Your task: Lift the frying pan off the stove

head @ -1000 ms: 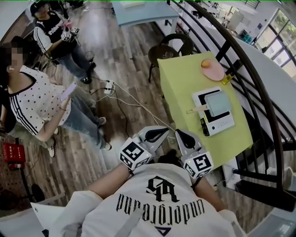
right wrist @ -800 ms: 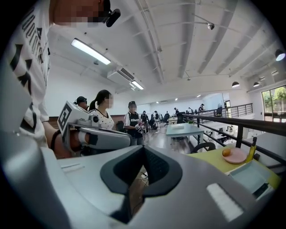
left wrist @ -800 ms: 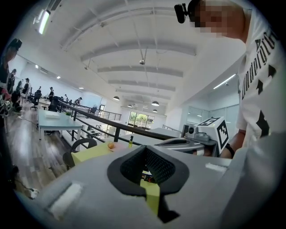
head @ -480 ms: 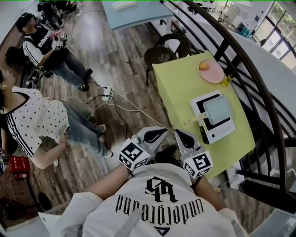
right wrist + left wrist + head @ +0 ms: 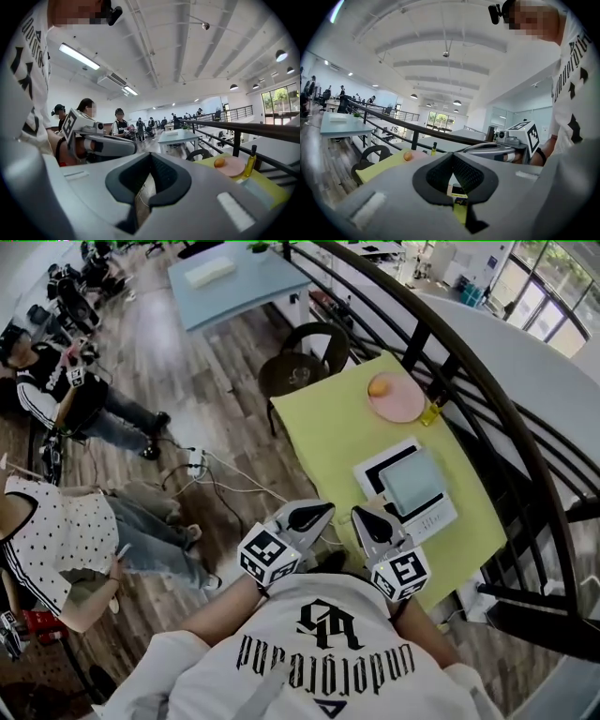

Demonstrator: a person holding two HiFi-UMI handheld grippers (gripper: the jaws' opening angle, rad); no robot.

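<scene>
A square grey frying pan [image 5: 413,481] sits on a white stove [image 5: 433,517] on the yellow-green table [image 5: 328,432], to the right in the head view. My left gripper [image 5: 314,515] and right gripper [image 5: 367,519] are held close to my chest, side by side, short of the table's near edge and well apart from the pan. Both are shut with nothing between the jaws. In the left gripper view the left gripper [image 5: 453,164] is shut. The right gripper [image 5: 149,164] shows shut and empty in its own view.
A pink plate [image 5: 401,401] with an orange fruit [image 5: 379,385] and a small oil bottle [image 5: 430,412] stand at the table's far end. A black railing [image 5: 487,399] runs along its right side. A dark chair [image 5: 300,357] and blue table [image 5: 234,282] lie beyond. People [image 5: 66,521] stand left; cables [image 5: 225,474] cross the floor.
The head view has swung, so the table and stove now sit further left and nearer the grippers. Both grippers stay shut at the chest.
</scene>
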